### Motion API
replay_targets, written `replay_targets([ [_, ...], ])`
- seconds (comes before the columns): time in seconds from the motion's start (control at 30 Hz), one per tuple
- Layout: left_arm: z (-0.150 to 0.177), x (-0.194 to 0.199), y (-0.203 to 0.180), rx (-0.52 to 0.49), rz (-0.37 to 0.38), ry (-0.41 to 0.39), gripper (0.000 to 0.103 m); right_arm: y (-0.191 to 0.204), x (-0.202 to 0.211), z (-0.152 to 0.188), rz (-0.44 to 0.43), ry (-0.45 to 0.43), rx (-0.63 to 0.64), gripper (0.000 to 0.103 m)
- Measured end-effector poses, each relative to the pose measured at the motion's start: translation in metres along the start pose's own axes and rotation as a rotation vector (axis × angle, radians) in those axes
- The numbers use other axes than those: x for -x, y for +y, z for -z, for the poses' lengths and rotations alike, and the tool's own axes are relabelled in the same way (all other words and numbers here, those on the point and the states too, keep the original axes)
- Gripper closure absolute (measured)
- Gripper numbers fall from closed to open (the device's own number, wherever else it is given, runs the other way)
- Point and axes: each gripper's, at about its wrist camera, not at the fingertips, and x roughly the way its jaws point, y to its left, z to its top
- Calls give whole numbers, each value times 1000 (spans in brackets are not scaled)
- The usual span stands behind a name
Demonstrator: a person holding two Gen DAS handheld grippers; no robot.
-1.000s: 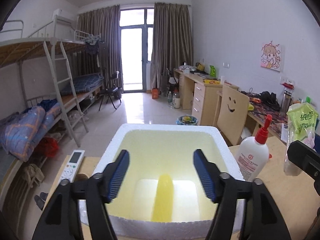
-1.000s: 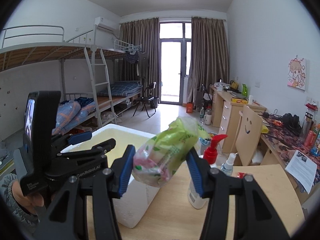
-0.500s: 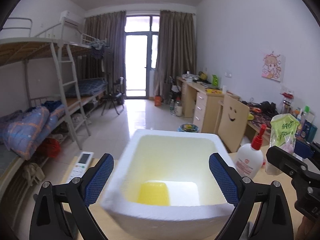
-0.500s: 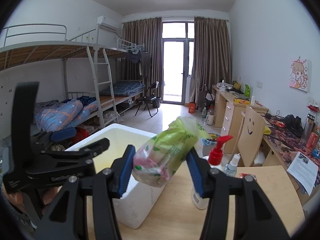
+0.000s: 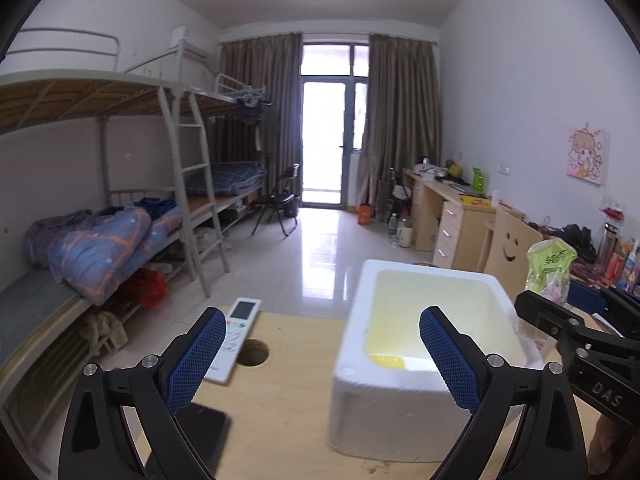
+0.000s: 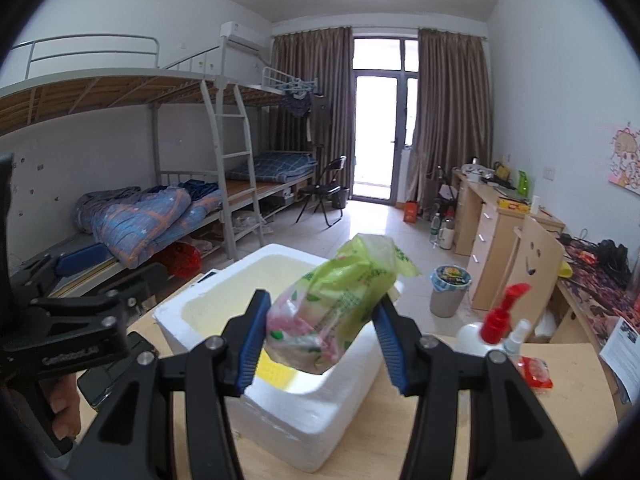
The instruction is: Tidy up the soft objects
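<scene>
Left wrist view: left gripper [image 5: 320, 354] has jaws spread wide, nothing between the pads. It sits over the table [image 5: 288, 400], pointing between a remote [image 5: 236, 338] and the foam box [image 5: 424, 360]. Box is to its right; a yellow item [image 5: 386, 360] lies flat on the box floor. A dark phone [image 5: 204, 432] lies on the table under the left finger. Far right, the pack [image 5: 550, 268] sticks up behind the black frame of the right gripper [image 5: 576, 320], past the box's right rim.

Right wrist view: right gripper [image 6: 320, 334] is pinching the pack [image 6: 340, 304] about mid-body, both blue pads pressing its sides. Pack is a green and pink plastic wrapper with soft contents, dented where it's squeezed. Its long axis tilts up and away to the right, crimped top end highest. It hangs in the air over the near right rim of the box [image 6: 304, 404], not yet inside. Box opening lies ahead and to the left of the jaws, so my read is the coming move is forward-left, then down, then release. Right hand is clearly the nearer one to that drop. The left gripper [image 6: 72, 320] stands off at the box's left side, a hand [image 6: 64, 404] on its grip. A red-capped bottle [image 6: 484, 332] stands to the right, clear of that path.
</scene>
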Motion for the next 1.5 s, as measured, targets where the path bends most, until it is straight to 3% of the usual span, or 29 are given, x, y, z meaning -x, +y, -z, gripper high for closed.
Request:
replay_targets([
  [0.27,10,9,18,1,-66,-35,5,9,-22,-3,-25,28,7,46],
  [0.47,17,12,28,18,-73,-55,5,8,-38,1,-33,70,-24,42],
  [0.77,25,10,32,17,-76,-50,5,8,-50,5,-44,111,-31,24],
  [1.07,28,26,31,6,-61,-75,5,8,-11,-6,-23,42,-50,16],
  [1.17,27,36,28,-2,-48,-91,5,9,11,-9,-13,8,-44,5],
  [1.5,22,90,15,-9,-14,-151,5,14,65,-9,7,-51,-35,4],
])
